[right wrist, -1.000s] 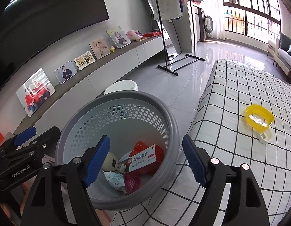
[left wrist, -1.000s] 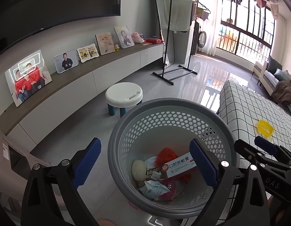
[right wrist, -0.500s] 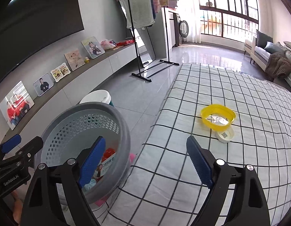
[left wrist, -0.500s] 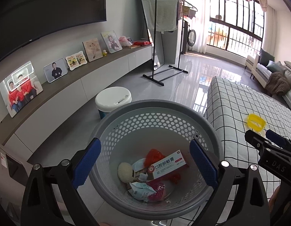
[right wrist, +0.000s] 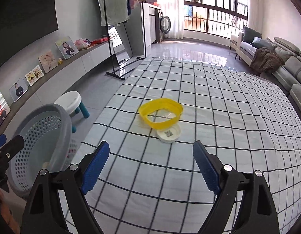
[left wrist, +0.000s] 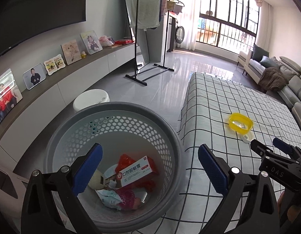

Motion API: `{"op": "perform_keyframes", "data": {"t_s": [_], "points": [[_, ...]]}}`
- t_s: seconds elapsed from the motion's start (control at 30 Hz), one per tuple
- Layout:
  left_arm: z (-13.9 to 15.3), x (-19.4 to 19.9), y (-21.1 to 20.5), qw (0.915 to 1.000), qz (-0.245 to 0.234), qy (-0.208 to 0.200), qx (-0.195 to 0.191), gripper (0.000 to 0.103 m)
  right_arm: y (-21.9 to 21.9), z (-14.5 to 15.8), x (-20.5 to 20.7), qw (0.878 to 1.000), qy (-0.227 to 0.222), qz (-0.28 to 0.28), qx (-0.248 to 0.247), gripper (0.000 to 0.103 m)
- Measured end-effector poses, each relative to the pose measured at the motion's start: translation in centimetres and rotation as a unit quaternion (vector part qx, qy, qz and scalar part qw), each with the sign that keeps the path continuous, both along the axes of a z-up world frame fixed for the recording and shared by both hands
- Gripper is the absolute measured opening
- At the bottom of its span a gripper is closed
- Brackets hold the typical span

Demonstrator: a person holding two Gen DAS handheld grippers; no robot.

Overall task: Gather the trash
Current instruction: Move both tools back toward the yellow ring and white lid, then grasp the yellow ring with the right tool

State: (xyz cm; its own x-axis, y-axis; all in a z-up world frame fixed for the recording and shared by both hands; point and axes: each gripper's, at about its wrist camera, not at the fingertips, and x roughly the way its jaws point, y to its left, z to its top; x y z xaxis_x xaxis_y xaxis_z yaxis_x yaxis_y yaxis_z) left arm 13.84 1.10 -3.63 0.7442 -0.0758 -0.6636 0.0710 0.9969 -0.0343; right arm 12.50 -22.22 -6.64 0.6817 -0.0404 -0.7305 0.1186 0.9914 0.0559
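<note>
Right gripper (right wrist: 150,167) hangs over the checked cloth (right wrist: 218,101) with its blue pads spread wide and nothing between them. Straight ahead of it, near but not yet between the fingers, lies the yellow plastic tub (right wrist: 161,113), tipped on its side with the open mouth facing the camera; the white round lid (right wrist: 169,134) rests flat against its near edge, touching it.

Both pieces look thin, light and smooth. The tub's wall should flex under a firm squeeze, so a gentle pinch across one rim wall, one pad inside and one outside, seems the safest hold. The lid lies flush on the cloth and will be harder to get under; its raised edge is the likeliest purchase, though I cannot tell its depth from here.

Left gripper (left wrist: 149,169) also stands apart and empty, poised over the grey perforated basket (left wrist: 170,128), which sits to the left of the right tool and already holds a toothpaste box (left wrist: 137,170) and wrappers.

A second ago the right tool looked down into the basket; now it faces the tub, which sits closer and more central.
</note>
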Motion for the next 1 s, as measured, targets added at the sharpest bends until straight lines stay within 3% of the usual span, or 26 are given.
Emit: {"op": "perform_keyframes", "data": {"t_s": [0.27,0.63,1.0], "points": [[-0.9,1.0,-2.4,0.9998,-0.017,0.010,-0.003,0.096,-3.8,-1.0,2.4,0.999,0.023,-0.010,0.027,0.084],[-1.6,1.9,-3.8,0.9996,-0.023,0.017,0.005,0.096,-1.2,-2.0,7.4,0.997,0.037,0.057,-0.025,0.084],[-1.8,1.9,-4.8,0.9991,-0.037,0.017,0.014,0.096,-1.5,-3.6,10.6,0.994,0.078,0.072,0.000,0.083]]}}
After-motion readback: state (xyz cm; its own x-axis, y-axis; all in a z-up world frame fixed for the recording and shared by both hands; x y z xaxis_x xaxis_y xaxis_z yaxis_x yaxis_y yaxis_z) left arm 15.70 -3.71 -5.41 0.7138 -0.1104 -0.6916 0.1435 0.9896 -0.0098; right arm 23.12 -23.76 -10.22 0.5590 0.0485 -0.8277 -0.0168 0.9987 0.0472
